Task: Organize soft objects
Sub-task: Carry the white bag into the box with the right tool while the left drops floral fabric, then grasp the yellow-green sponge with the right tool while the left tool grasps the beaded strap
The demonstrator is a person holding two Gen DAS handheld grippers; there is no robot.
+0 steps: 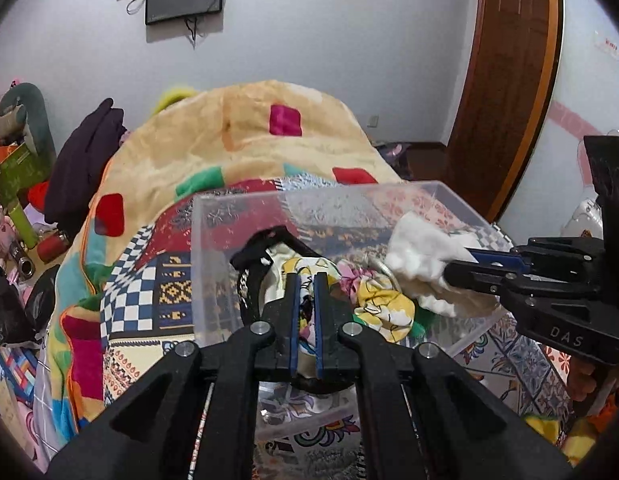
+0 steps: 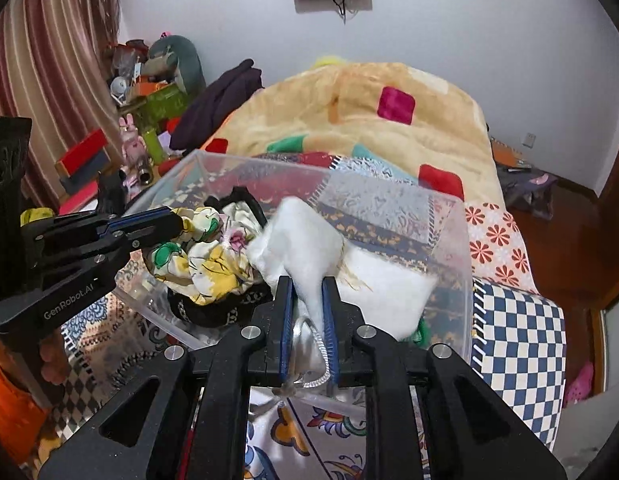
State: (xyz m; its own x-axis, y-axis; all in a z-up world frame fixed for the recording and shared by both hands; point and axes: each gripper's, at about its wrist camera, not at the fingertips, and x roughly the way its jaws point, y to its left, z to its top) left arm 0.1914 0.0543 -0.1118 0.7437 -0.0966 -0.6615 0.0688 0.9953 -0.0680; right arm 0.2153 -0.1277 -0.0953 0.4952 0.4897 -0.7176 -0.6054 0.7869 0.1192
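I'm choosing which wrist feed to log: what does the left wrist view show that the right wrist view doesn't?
Only the left wrist view shows the brown wooden door. Only the right wrist view shows the striped curtain and the silver cord between the right tongs, which pinch the white fluffy cloth. Both show the clear plastic bin, the floral cloth held by the left tongs, and the beige blanket.

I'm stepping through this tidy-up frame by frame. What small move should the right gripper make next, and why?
Probably open the right gripper and let go: its jaws pinch the white cloth, which already hangs inside the clear bin beside the floral cloth.
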